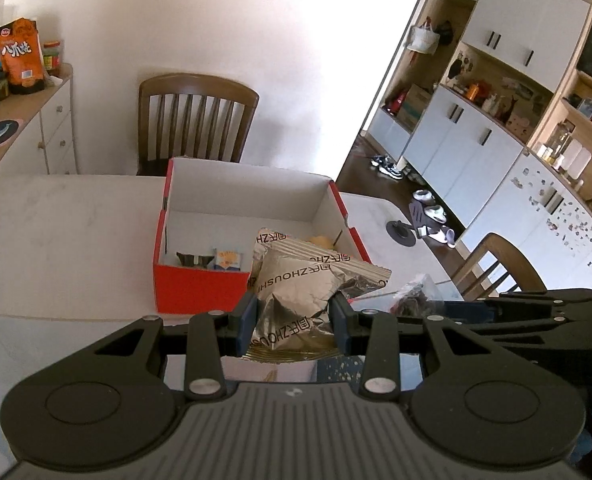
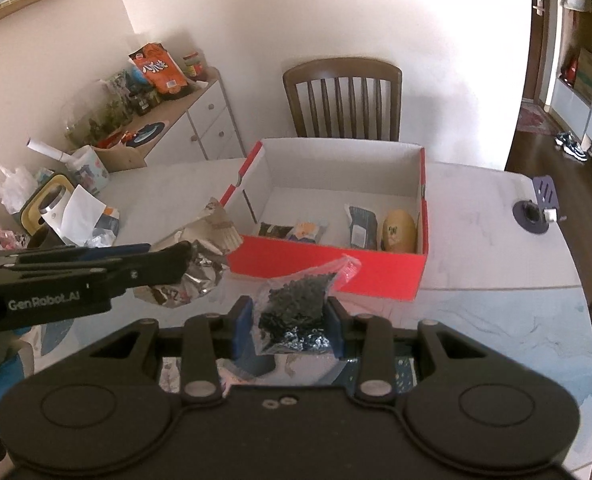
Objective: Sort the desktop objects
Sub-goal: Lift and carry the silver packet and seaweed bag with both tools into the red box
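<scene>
While both loads are held off the surface (image 2: 495, 280):
L gripper (image 1: 292, 320): clamped on silver snack bag (image 1: 296, 292).
R gripper (image 2: 288, 320): clamped on clear bag w/ dark bits (image 2: 296, 308).
Red box (image 2: 327, 268): just ahead of both grippers.

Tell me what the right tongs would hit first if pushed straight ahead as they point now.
Probably the red box: its near wall lies just beyond the bag of dark bits clamped in the right tongs. The bag's tip would likely touch first; depth is unclear.

Crinkled shiny foil packet (image 1: 292, 300), clear glossy plastic bag (image 2: 296, 308) (dark granules), matt red cardboard box (image 2: 335, 272) — smooth marble-look table (image 1: 76, 216)
</scene>
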The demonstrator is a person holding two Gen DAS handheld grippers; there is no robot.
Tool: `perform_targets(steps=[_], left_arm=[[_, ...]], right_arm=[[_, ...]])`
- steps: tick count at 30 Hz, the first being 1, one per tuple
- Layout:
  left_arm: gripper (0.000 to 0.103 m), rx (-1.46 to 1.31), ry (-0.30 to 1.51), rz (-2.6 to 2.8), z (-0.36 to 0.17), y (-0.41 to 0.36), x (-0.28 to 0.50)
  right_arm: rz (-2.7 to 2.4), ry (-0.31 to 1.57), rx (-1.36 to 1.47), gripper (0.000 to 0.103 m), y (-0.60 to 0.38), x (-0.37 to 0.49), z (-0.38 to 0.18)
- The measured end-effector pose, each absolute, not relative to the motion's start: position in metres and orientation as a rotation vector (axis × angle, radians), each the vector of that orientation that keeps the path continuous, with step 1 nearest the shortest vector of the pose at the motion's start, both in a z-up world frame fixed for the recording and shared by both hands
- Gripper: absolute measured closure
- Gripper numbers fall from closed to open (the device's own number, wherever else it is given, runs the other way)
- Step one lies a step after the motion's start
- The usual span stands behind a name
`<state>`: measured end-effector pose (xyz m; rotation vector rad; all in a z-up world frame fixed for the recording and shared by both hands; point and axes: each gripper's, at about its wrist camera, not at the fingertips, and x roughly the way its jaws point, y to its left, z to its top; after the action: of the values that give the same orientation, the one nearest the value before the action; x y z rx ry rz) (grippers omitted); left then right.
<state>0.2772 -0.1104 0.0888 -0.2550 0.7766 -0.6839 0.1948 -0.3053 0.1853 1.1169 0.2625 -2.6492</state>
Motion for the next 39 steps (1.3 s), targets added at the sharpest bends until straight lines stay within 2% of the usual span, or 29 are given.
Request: perform_targets(steps=[28,39], left_arm=[[0.066,-0.181,0.855,-0.587,0.097,-0.158,0.378],[0.066,-0.177,0.879,-0.566,0.082,-0.174,0.422]], right_arm=[[-2.603,0.281,1.183,0.065,-0.303,0.089,0.194],[-2.592,0.295,1.207,0.065,-0.313,0.055,0.183]])
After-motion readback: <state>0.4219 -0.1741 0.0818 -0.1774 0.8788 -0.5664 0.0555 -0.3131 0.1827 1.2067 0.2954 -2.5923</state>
